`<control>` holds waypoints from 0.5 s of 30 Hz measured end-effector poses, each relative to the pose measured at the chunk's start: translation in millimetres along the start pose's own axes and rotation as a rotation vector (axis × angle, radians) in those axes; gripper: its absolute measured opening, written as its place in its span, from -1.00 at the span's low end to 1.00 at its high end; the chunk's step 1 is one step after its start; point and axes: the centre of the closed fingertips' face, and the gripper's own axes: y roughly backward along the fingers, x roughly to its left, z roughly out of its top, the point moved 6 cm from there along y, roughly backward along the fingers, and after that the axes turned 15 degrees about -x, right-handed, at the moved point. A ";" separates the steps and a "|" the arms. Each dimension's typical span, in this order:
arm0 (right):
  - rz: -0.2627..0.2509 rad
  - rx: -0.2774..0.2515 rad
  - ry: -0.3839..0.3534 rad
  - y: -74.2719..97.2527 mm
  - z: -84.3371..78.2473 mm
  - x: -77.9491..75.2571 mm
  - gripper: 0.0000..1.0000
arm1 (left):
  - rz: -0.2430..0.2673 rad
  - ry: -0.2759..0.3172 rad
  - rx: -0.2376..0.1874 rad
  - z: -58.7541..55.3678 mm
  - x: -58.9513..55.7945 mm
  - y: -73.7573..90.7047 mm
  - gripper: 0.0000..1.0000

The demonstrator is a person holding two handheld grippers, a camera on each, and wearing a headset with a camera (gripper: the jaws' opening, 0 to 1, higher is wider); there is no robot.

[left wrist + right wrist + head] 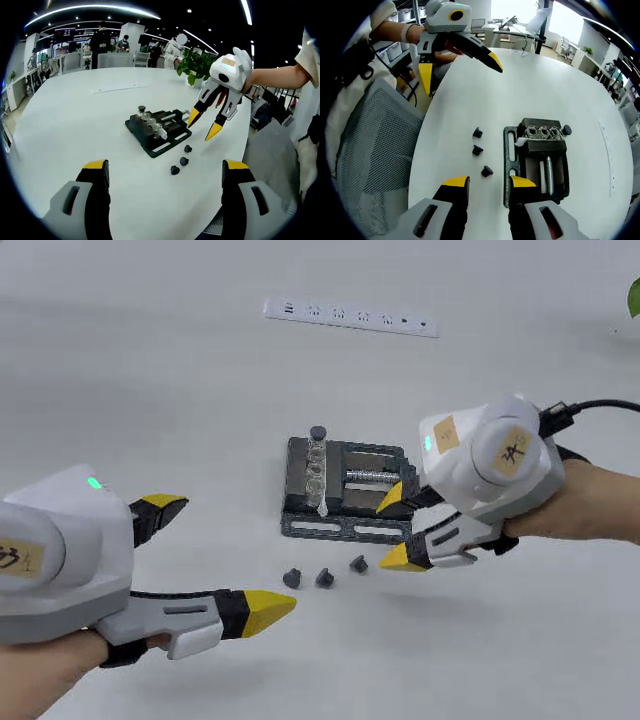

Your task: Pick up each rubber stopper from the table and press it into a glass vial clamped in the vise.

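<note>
Checker: Left gripper, nearest the headset. State?
Recorder: Jaws spread wide with nothing between them. Held low at the near left, well apart from the work.
Checker: Stoppers?
Recorder: Three loose stoppers lie in a short row on the table, just in front of the vise, none touching another. A fourth stopper sits on the far-end vial in the row of vials clamped in the vise. The three vials next to it show open mouths in the right gripper view.
Checker: Right gripper?
Recorder: Jaws parted and empty, yellow tips pointing down and left, held above the vise's near right corner, near the rightmost loose stopper.
Checker: Farther out?
Recorder: White power strip lies well behind the vise. Green leaf at the right edge.
</note>
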 end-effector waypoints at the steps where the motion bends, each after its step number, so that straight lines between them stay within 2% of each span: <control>1: -0.002 0.010 0.050 -3.1 -1.3 0.7 -0.46 | 0.002 0.001 0.002 -0.5 -2.0 0.7 0.86; 4: 0.045 0.031 0.156 -9.5 -4.6 5.7 -0.54 | 0.004 -0.001 0.003 -2.2 -4.5 4.8 0.86; 8: 0.059 0.040 0.220 -16.4 -7.1 6.5 -0.60 | 0.019 0.005 0.001 -4.5 -6.5 10.5 0.86; 12: 0.075 0.044 0.249 -20.7 -8.3 7.3 -0.64 | 0.029 0.011 0.006 -8.1 -7.7 14.0 0.85; 15: 0.092 0.057 0.306 -25.5 -10.3 8.4 -0.68 | 0.034 0.014 0.009 -10.7 -8.5 15.6 0.85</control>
